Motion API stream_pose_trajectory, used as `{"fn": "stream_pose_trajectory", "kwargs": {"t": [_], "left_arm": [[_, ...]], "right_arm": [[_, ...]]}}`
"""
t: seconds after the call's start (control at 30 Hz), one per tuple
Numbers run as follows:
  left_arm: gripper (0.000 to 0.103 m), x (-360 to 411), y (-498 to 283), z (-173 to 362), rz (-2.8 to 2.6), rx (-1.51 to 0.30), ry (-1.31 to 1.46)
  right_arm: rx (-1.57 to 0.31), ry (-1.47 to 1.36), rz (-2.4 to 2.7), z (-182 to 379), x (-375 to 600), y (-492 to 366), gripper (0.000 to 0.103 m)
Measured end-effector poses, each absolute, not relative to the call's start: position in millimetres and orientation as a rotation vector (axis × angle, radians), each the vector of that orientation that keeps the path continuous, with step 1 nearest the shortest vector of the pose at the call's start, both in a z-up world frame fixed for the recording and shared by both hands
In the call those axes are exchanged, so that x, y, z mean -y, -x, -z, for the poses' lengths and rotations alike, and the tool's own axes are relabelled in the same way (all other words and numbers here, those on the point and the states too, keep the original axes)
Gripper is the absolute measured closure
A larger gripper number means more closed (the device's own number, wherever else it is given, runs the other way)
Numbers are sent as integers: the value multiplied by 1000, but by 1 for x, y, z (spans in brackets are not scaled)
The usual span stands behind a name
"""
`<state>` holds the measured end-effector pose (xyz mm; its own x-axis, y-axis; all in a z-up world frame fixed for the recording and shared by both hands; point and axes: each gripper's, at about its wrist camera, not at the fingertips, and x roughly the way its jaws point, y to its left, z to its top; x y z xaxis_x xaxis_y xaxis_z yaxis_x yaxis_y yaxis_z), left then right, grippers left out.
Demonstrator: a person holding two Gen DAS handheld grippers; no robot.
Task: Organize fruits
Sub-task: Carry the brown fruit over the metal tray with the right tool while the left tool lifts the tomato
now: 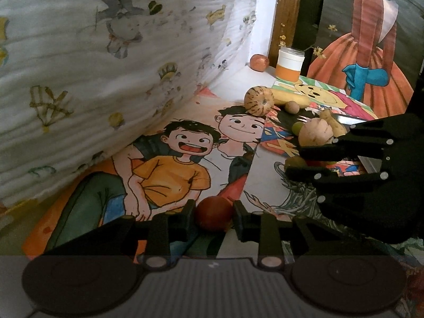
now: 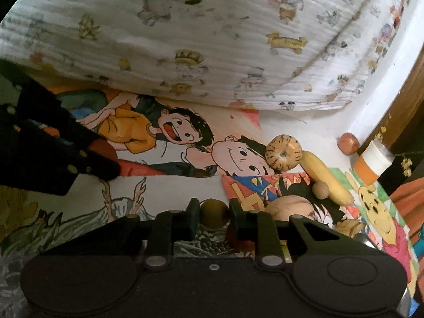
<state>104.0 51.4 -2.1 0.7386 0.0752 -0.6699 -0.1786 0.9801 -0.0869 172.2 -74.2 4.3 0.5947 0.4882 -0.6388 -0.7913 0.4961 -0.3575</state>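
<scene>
My left gripper (image 1: pixel 213 212) is shut on a dark red round fruit (image 1: pixel 212 216) just above the cartoon drawing sheets (image 1: pixel 169 175). My right gripper (image 2: pixel 214 212) is shut on an olive-brown round fruit (image 2: pixel 214 213). The left wrist view shows the right gripper (image 1: pixel 294 162) at the right with that greenish fruit (image 1: pixel 296 160) in its tips. The right wrist view shows the left gripper (image 2: pixel 108 156) at the left, with the red fruit (image 2: pixel 102 147) between its fingers.
A striped round fruit (image 2: pixel 283 155), a long yellow fruit (image 2: pixel 327 177), a small brown ball-like fruit (image 2: pixel 320 189) and a pale large fruit (image 2: pixel 288 208) lie together. A red apple (image 1: pixel 259 62) and an orange-and-white jar (image 1: pixel 290 65) stand at the back. A printed pillow (image 1: pixel 106 66) borders the left.
</scene>
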Motion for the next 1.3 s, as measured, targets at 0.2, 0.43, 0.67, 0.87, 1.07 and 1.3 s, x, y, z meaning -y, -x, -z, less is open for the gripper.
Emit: {"fn": "stream_pose_trajectory", "kwargs": {"t": [0.2,0.43,0.67,0.87,1.07,1.3], "left_arm": [[70,-51,-104,1,-135,-729,167],[70,-46,-103,-1,-127,-724,176],[70,-32,-110,-14,-117,-687,163],[70,0,-133,-38,-31,-633,115],[70,50,-159,-61,81,-546,108],[70,107,-199,-64,201,-536,86]], "right_arm": [[-500,631,-791,-9,83,-170,78],[-517,506,-780,-19,104,-160,78],[-485,396,-710,-36,140,-154,78],[-425,335,-595,-55,186,-164,78],[-383,286,-468,-68,241,-195,78],[-413,210,-444,-70,288,-244,78]]}}
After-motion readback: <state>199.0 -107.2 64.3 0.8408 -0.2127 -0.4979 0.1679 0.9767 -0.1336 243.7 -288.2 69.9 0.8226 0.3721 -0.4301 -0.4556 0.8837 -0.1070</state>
